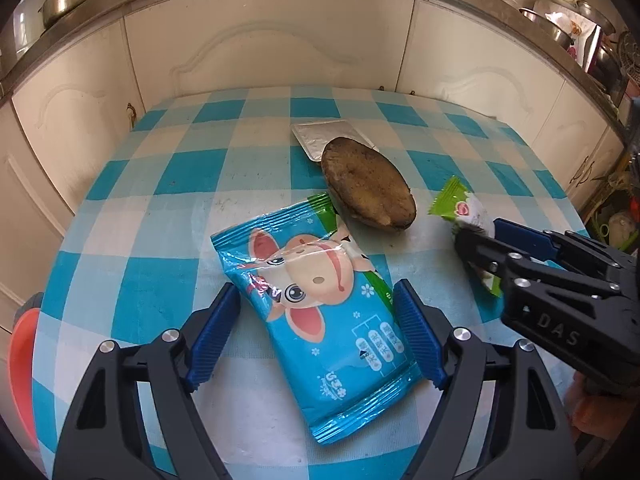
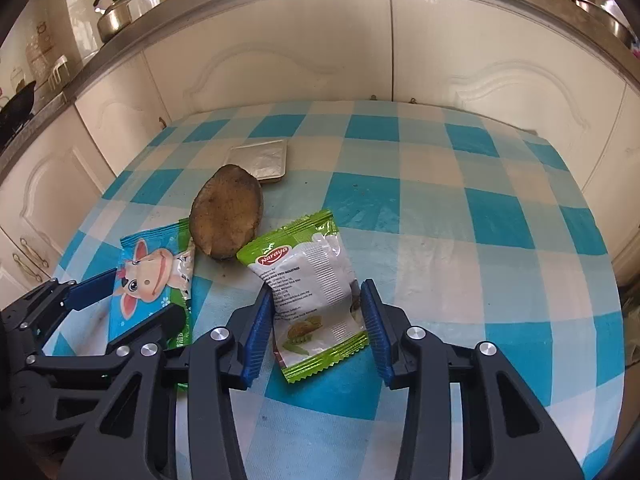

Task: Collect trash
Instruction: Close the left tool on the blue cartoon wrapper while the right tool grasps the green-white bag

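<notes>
A blue cow-print wrapper lies flat on the checked tablecloth between the open fingers of my left gripper; it also shows in the right wrist view. A green and white snack wrapper lies between the open fingers of my right gripper; in the left wrist view the wrapper is partly hidden by the right gripper. A brown fruit peel lies behind both wrappers. A small silver foil tray sits behind the peel.
The blue and white checked table stands against white cabinet doors. Pots and a kettle stand on the counter above. An orange object is at the table's left edge.
</notes>
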A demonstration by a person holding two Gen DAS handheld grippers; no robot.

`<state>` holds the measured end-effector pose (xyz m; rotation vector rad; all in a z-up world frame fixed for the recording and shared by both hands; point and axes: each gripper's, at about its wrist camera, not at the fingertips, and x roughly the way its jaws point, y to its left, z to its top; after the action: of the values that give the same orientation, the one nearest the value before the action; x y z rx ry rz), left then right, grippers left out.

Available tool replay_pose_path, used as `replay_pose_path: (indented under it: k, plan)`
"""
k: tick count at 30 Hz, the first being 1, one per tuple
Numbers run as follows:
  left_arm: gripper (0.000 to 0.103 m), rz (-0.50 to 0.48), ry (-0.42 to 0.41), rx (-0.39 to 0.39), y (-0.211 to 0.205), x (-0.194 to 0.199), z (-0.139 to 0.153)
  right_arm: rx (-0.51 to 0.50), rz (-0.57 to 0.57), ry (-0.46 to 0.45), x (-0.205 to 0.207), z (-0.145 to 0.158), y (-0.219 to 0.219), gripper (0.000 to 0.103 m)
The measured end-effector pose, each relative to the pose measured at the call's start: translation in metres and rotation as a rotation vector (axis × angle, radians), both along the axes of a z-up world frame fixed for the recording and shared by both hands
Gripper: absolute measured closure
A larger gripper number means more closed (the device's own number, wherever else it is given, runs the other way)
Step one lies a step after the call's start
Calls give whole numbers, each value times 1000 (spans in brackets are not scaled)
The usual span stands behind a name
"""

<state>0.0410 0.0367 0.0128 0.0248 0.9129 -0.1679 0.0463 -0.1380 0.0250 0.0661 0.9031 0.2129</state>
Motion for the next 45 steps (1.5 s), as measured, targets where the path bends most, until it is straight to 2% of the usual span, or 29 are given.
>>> replay_pose_path:
  k: [3, 5, 11, 34, 35, 37, 40, 42, 43, 44, 45]
  plan:
    - [28, -1, -1, 8, -2, 1, 0, 25, -9, 1, -5, 0, -3, 61]
    - [34, -6, -5, 6, -2, 1, 0, 39, -15, -2, -8, 2, -5, 63]
    - [40, -16, -4, -11, 1, 0, 1, 96, -44, 1, -19, 4, -12, 64]
    - [56, -39, -1, -128, 37, -24, 13, 147, -42, -27, -56, 15, -5, 64]
    - [61, -39, -3, -129, 39, -25, 13, 148, -41, -28, -57, 16, -4, 64]
    - [85, -30, 1, -122, 45, -26, 14, 143, -40, -29, -57, 17, -2, 64]
    - [85, -29, 13, -139, 52, -27, 15, 142, -40, -31, -59, 18, 0, 64]
    - [79, -41, 20, -144, 54, -30, 15, 137, -41, -34, -61, 19, 1, 64]
    - [70, -49, 32, -154, 54, -30, 15, 136, -42, -36, -63, 19, 1, 64]
    - [53, -45, 37, -156, 53, -31, 15, 135, -47, -38, -64, 19, 1, 64]
    - [45, -45, 37, -154, 51, -31, 14, 137, -50, -38, -65, 19, 0, 64]
